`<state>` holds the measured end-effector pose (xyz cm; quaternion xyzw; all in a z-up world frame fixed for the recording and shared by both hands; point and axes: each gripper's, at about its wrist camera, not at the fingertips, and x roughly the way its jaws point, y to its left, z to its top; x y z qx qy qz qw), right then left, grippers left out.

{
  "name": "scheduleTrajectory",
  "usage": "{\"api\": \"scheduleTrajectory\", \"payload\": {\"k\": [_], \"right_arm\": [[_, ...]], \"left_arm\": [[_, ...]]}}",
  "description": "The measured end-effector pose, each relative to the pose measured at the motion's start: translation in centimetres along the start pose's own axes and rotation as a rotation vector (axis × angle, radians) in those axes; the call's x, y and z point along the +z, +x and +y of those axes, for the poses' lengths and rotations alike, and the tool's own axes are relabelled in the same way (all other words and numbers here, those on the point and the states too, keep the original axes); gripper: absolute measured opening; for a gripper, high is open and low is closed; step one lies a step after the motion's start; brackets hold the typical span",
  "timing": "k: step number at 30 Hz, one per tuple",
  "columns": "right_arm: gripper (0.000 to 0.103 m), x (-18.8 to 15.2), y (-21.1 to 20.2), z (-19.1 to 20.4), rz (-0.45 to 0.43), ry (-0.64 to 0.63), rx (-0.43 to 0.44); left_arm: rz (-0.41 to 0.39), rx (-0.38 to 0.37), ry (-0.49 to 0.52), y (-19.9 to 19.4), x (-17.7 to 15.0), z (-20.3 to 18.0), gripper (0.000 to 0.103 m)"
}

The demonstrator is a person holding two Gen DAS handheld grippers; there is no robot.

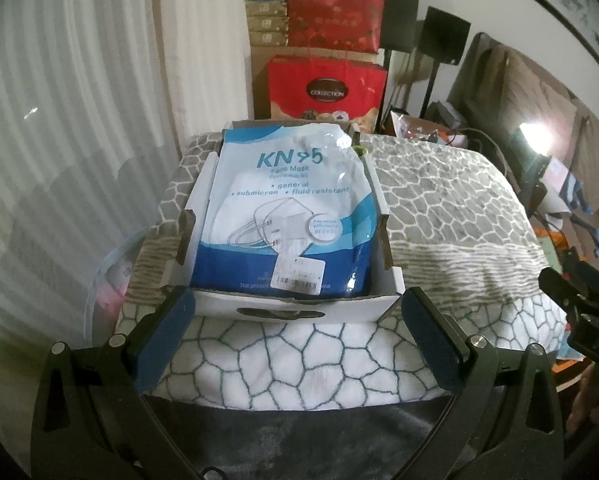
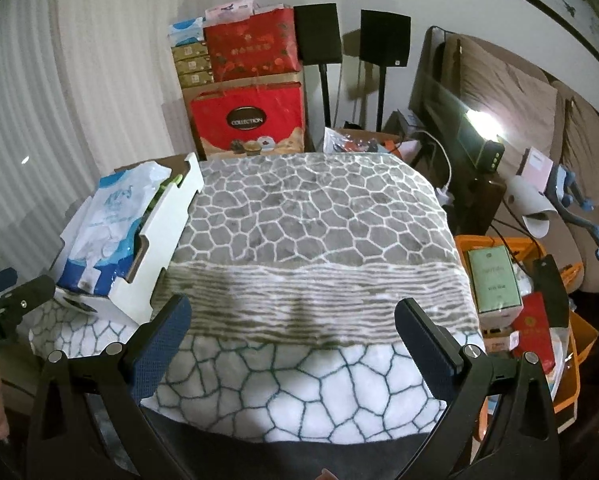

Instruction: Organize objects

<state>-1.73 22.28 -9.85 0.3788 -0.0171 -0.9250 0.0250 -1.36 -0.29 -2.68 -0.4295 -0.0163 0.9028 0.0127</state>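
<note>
A blue-and-white KN95 mask pack [image 1: 283,208] lies flat inside a white cardboard box [image 1: 299,305] on a table covered by a patterned blanket [image 1: 439,208]. My left gripper [image 1: 295,304] is open just in front of the box's near wall, with nothing between its blue pads. In the right wrist view the same box [image 2: 171,224] and mask pack [image 2: 107,224] sit at the table's left side. My right gripper [image 2: 291,312] is open over the bare blanket [image 2: 319,232], holding nothing. The right gripper's body shows at the left wrist view's right edge [image 1: 579,296].
Red gift bags [image 2: 251,120] and stacked boxes stand behind the table, with two black speakers [image 2: 383,36] on stands. An orange bin [image 2: 539,320] with a green box [image 2: 495,276] and other items sits right of the table. A sofa is at far right.
</note>
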Motion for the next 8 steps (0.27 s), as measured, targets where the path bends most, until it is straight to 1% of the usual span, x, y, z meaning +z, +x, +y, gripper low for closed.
{"api": "scheduleTrajectory", "payload": {"k": [4, 8], "right_arm": [[0.102, -0.15, -0.02, 0.02, -0.004, -0.007, -0.021], [0.102, -0.19, -0.05, 0.03, -0.004, -0.006, -0.02]], "left_arm": [[-0.008, 0.021, 0.005, -0.08, -0.2, -0.02, 0.103], [-0.011, 0.017, -0.001, -0.17, -0.19, 0.08, 0.103]]}}
